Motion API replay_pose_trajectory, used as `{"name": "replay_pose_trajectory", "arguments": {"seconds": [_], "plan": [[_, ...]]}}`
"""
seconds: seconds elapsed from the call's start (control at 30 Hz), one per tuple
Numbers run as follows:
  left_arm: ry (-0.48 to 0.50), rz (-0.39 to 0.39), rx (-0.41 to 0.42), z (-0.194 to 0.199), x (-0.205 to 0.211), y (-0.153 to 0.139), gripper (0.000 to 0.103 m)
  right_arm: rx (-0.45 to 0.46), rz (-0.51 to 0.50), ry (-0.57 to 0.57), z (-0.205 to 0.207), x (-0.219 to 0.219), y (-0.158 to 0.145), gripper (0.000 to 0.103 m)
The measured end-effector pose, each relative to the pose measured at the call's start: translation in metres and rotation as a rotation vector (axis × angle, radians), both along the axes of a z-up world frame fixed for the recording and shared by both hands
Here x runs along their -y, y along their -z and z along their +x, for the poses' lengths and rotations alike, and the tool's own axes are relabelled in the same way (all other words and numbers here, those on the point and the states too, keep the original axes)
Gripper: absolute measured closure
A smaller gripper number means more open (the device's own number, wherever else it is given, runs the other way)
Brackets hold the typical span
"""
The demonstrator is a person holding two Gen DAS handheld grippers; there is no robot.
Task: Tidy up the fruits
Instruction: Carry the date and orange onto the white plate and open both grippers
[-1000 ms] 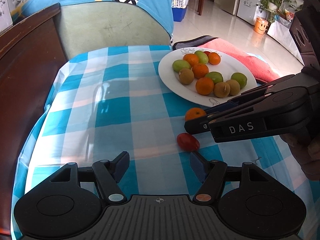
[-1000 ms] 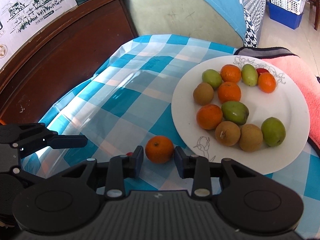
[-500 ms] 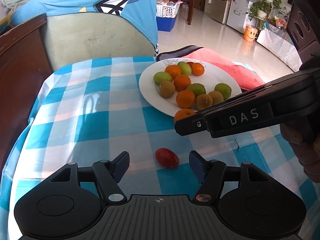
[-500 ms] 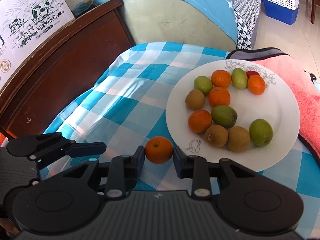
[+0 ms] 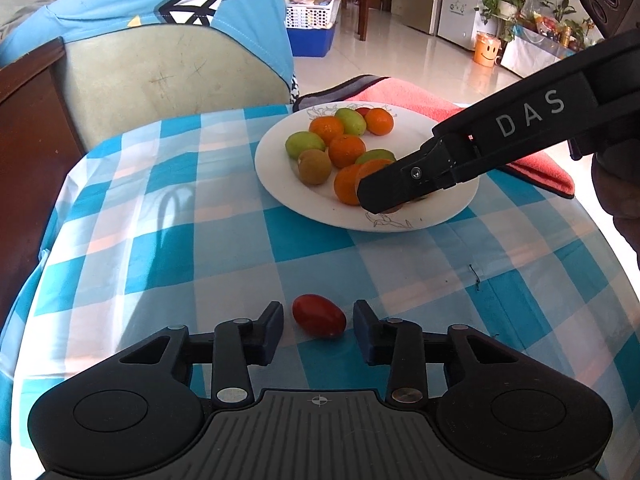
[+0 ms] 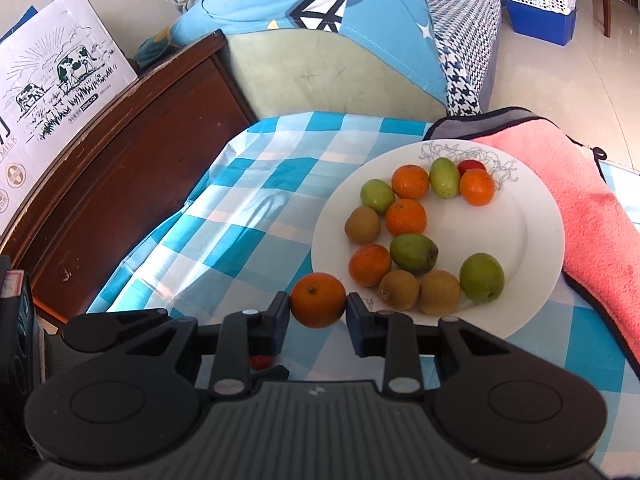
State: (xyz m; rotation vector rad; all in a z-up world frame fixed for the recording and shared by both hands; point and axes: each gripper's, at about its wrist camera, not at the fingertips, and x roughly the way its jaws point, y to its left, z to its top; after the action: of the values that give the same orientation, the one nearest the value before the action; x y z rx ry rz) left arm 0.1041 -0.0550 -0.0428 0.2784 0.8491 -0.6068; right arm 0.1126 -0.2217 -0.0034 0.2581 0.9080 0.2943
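My right gripper (image 6: pixel 318 306) is shut on a small orange (image 6: pixel 318 299) and holds it lifted beside the near-left rim of the white plate (image 6: pixel 532 216). In the left wrist view the right gripper (image 5: pixel 376 194) hangs over the plate (image 5: pixel 276 176), with the orange (image 5: pixel 370 170) partly hidden behind its finger. The plate holds several oranges, green fruits and brown kiwis. My left gripper (image 5: pixel 318 322) is open low over the checked cloth, with a red cherry tomato (image 5: pixel 319 315) lying between its fingers. The tomato also peeks out under my right gripper (image 6: pixel 262 361).
A blue-and-white checked cloth (image 5: pixel 180 216) covers the table. A pink towel (image 6: pixel 600 216) lies right of the plate. A green chair back (image 5: pixel 160 80) with a blue cloth stands behind the table. A dark wooden cabinet (image 6: pixel 120 152) and a milk carton box (image 6: pixel 52 88) are at the left.
My right gripper closed on the orange and lifted it toward the plate. My left gripper moved forward until the cherry tomato lies between its open fingers.
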Motion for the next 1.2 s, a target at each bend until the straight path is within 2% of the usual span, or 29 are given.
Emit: {"name": "replay_pose_trajectory", "arguments": {"seconds": [0.1, 0.43, 0.7, 0.87, 1.2], "plan": [[0.001, -0.012, -0.005, 0.001, 0.000, 0.000, 0.078, 0.004, 0.002, 0.004, -0.001, 0.002, -0.002, 0.072], [-0.015, -0.045, 0.007, 0.004, 0.000, -0.010, 0.078, 0.015, 0.010, 0.021, -0.001, 0.010, -0.009, 0.072], [-0.059, -0.153, 0.054, 0.022, 0.004, -0.039, 0.078, 0.074, 0.039, 0.098, 0.003, 0.041, -0.033, 0.072], [-0.091, -0.181, 0.065, 0.038, 0.011, -0.044, 0.078, 0.105, 0.040, 0.157, 0.006, 0.062, -0.045, 0.072], [-0.075, -0.238, 0.063, 0.055, 0.039, -0.046, 0.078, 0.045, 0.010, 0.269, 0.014, 0.080, -0.034, 0.072]]}}
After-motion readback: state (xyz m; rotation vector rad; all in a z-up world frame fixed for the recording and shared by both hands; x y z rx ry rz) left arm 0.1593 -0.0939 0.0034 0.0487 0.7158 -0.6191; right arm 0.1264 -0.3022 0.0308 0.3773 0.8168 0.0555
